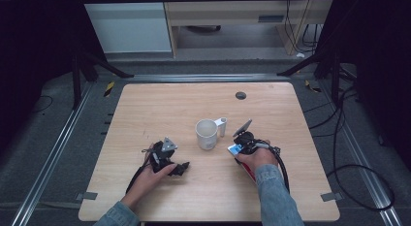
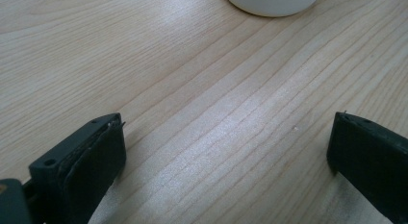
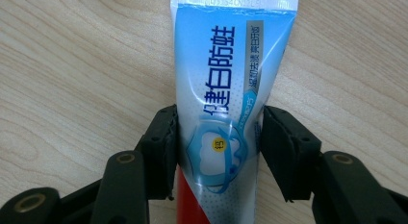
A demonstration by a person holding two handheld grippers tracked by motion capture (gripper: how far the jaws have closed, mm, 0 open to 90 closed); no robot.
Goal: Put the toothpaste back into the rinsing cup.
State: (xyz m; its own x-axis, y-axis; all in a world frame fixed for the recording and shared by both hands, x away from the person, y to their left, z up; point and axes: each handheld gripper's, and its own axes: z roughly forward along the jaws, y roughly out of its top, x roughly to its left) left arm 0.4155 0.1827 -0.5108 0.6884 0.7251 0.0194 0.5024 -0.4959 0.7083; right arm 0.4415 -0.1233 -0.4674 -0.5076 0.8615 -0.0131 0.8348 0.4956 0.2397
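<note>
A blue, white and red toothpaste tube (image 3: 226, 65) lies flat on the wooden table (image 1: 160, 104), and my right gripper (image 3: 219, 147) is shut on its sides, one pad against each edge. From above, that right gripper (image 1: 245, 144) sits just right of a white mug (image 1: 207, 134), and the tube's blue end (image 1: 234, 149) pokes out toward the mug. My left gripper (image 1: 181, 169) rests low at the front left of the mug. Its jaws stand wide open over bare wood (image 2: 226, 147). The mug's base (image 2: 272, 3) shows at the top edge of the left gripper view.
The mug's handle (image 1: 222, 125) points right, toward the right gripper. A dark cable hole (image 1: 241, 95) sits near the table's far edge. Black cables trail off the right side of the table. Metal rails run along both sides on the floor.
</note>
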